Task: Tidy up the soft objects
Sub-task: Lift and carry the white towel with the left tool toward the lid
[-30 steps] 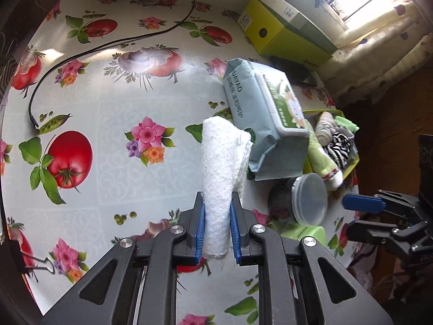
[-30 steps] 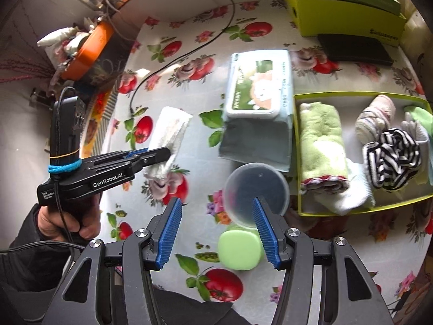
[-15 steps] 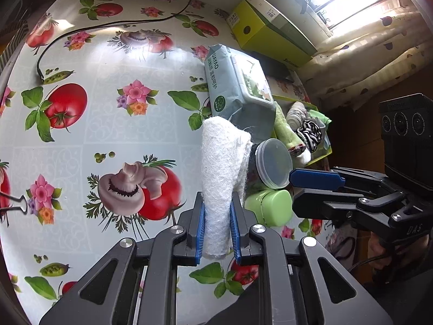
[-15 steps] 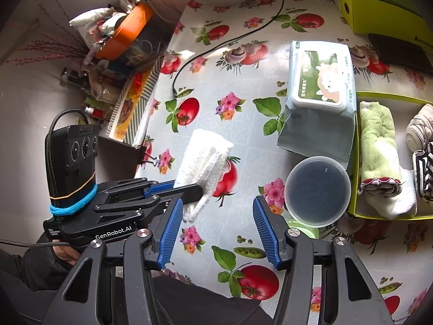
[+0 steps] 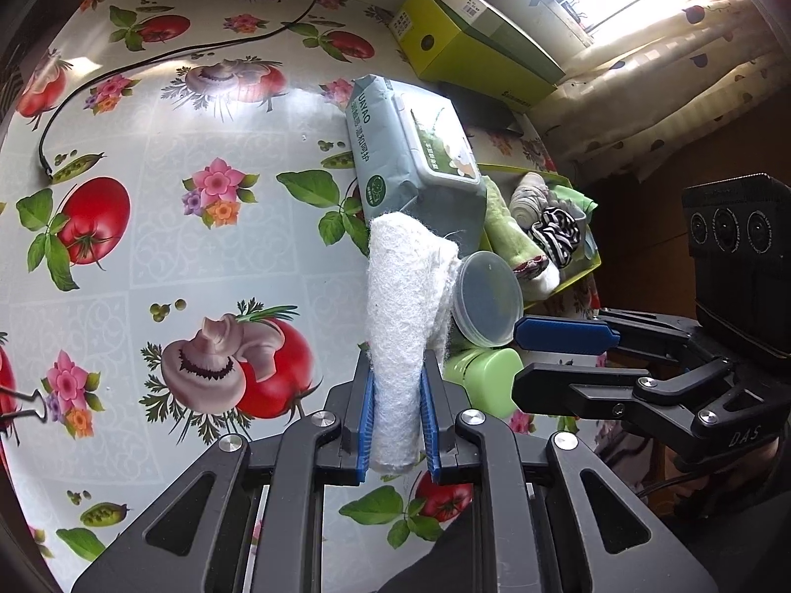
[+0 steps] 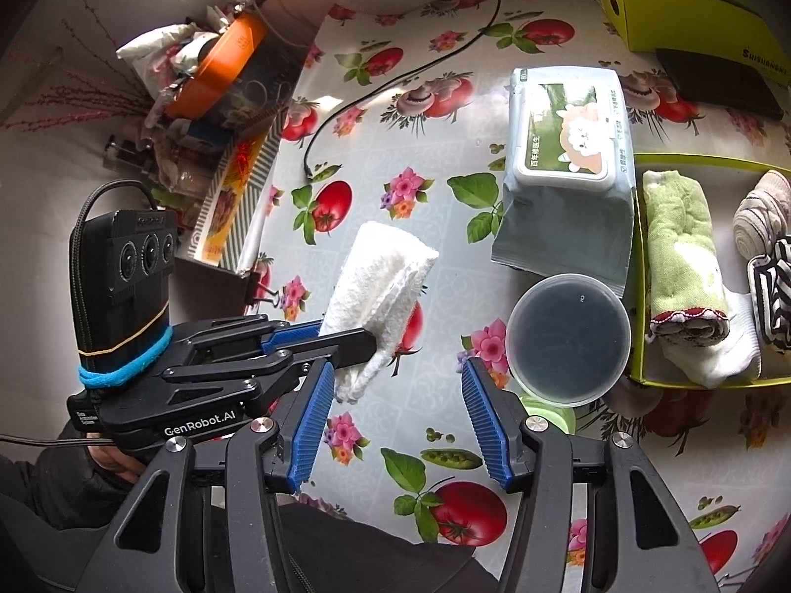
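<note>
My left gripper [image 5: 398, 425] is shut on a rolled white towel [image 5: 405, 306] and holds it above the table; the towel also shows in the right wrist view [image 6: 380, 291], clamped by the left gripper [image 6: 346, 341]. My right gripper [image 6: 395, 425] is open and empty, just right of the towel; it shows in the left wrist view [image 5: 563, 353]. A yellow-green tray [image 6: 637, 267] at the right holds a green towel [image 6: 682, 242], a white cloth [image 6: 717, 351], a striped sock [image 6: 771, 291] and a rolled sock [image 6: 761, 212].
A wet-wipes pack [image 6: 568, 168] lies left of the tray. A clear round lid [image 6: 568, 336] sits on a green container [image 5: 487, 378]. A yellow-green box [image 5: 469, 44] and a black cable [image 5: 148, 59] lie at the back. Clutter stands beyond the table's left edge [image 6: 277, 168].
The left gripper has kept its hold on the towel and lifted it back off the table. The right gripper has drawn back with it and now sits close beside the towel.
</note>
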The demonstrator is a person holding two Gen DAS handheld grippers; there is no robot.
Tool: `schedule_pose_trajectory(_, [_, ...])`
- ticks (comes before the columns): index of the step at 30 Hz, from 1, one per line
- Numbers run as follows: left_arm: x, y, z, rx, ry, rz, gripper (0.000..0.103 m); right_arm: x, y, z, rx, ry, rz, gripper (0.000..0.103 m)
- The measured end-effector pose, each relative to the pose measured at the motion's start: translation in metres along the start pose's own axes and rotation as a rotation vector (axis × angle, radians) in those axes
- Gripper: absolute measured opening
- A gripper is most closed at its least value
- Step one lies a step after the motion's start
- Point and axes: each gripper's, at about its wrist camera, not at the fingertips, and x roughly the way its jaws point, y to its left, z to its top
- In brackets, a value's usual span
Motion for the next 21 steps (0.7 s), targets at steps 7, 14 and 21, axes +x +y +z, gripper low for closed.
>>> schedule_pose_trajectory(7, [-0.003,-0.002,0.001,0.004,0.006,0.031,0.017,0.002,-0.002,0.0,0.0,-0.002,0.03,0.055])
schedule_pose_trajectory(14, [0.002,-0.012,0.005,0.013,0.018,0.038,0.017,-0.006,-0.011,-0.001,0.015,-0.02,0.038,0.054])
schedule_pose_trajectory(21, [0.004,-0.027,0.016,0.052,0.018,0.036,0.017,-0.017,-0.023,-0.002,0.043,-0.056,0.036,0.054])
